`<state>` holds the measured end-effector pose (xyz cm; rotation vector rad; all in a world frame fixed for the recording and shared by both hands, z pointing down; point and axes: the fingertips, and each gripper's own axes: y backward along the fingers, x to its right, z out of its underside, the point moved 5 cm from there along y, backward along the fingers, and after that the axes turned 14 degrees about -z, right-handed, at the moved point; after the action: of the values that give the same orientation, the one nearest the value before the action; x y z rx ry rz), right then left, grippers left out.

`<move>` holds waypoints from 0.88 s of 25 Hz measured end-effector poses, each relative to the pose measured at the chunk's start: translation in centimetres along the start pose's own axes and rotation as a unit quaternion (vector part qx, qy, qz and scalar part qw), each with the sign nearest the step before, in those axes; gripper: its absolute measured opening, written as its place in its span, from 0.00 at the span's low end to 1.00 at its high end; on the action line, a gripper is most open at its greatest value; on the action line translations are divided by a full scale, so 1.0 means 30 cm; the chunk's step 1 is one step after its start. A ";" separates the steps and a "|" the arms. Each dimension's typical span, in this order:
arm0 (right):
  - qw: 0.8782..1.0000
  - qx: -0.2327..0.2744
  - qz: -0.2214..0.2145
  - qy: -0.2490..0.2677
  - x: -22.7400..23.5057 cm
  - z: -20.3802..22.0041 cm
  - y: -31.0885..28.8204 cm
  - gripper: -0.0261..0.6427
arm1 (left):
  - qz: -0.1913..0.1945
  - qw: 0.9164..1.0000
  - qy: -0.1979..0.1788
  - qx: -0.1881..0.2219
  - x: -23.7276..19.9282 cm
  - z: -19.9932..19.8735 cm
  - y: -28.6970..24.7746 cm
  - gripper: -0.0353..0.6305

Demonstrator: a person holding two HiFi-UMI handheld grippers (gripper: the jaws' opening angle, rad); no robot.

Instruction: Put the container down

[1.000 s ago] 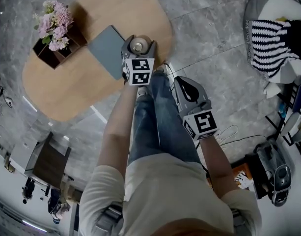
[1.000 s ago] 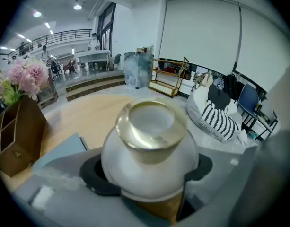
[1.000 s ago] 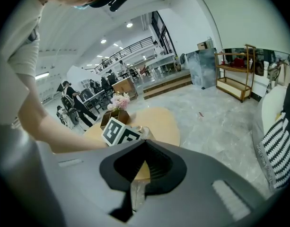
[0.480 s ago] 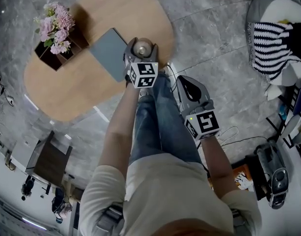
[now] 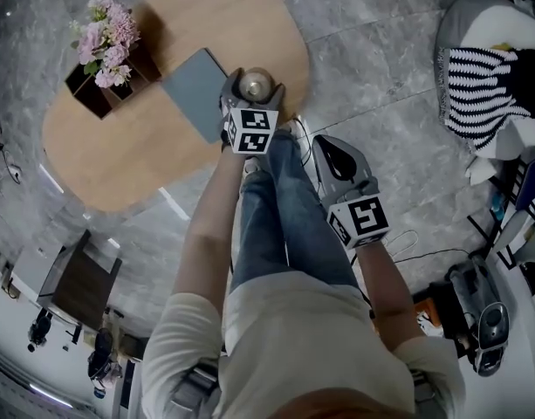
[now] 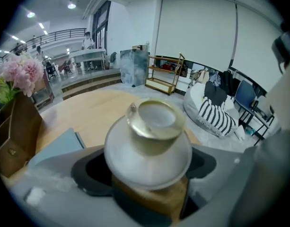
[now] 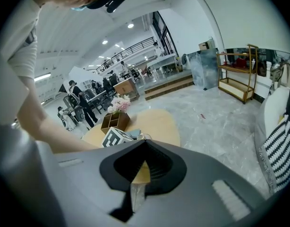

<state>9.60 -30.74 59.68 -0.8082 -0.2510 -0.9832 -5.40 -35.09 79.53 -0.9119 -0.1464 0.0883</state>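
The container (image 5: 256, 81) is a small amber jar with a frosted white lid and a round knob (image 6: 152, 119). It stands on the oval wooden table (image 5: 154, 160) near its right edge, beside a grey pad (image 5: 194, 90). My left gripper (image 5: 253, 89) is around it with a jaw on each side. The jaws are opening, and dark gaps show between them and the jar. My right gripper (image 5: 335, 157) hangs over the floor beside the person's leg, shut with nothing in it.
A brown box of pink flowers (image 5: 106, 55) stands on the table's far left. The person's jeans-clad legs (image 5: 280, 208) are below the table edge. A beanbag with a striped cloth (image 5: 490, 77) lies at the right, with cables and gear on the floor.
The left gripper has stayed at the same spot on the table with the container between its jaws, which look slightly wider. The right gripper has hardly moved.
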 end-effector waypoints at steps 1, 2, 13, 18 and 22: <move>1.000 0.002 0.001 -0.003 -0.002 0.000 0.004 0.04 | -0.002 1.000 0.008 -0.001 -0.003 0.005 0.010 0.68; 1.000 0.003 0.001 -0.002 -0.007 0.000 0.009 0.04 | -0.004 1.000 0.016 -0.002 -0.005 0.012 0.023 0.69; 1.000 0.014 -0.006 0.023 -0.136 0.059 0.062 0.04 | -0.024 0.997 0.064 0.027 -0.015 0.076 0.237 0.69; 0.999 0.021 -0.008 0.035 -0.233 0.116 0.110 0.04 | -0.025 0.995 0.095 0.035 -0.009 0.125 0.376 0.69; 0.998 0.038 0.000 0.052 -0.326 0.142 0.172 0.04 | -0.031 0.992 0.110 0.050 -0.002 0.153 0.517 0.69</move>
<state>9.08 -19.91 54.87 -0.6862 -0.1975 -1.0074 -6.43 -22.06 70.00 -0.8095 0.0354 -0.0615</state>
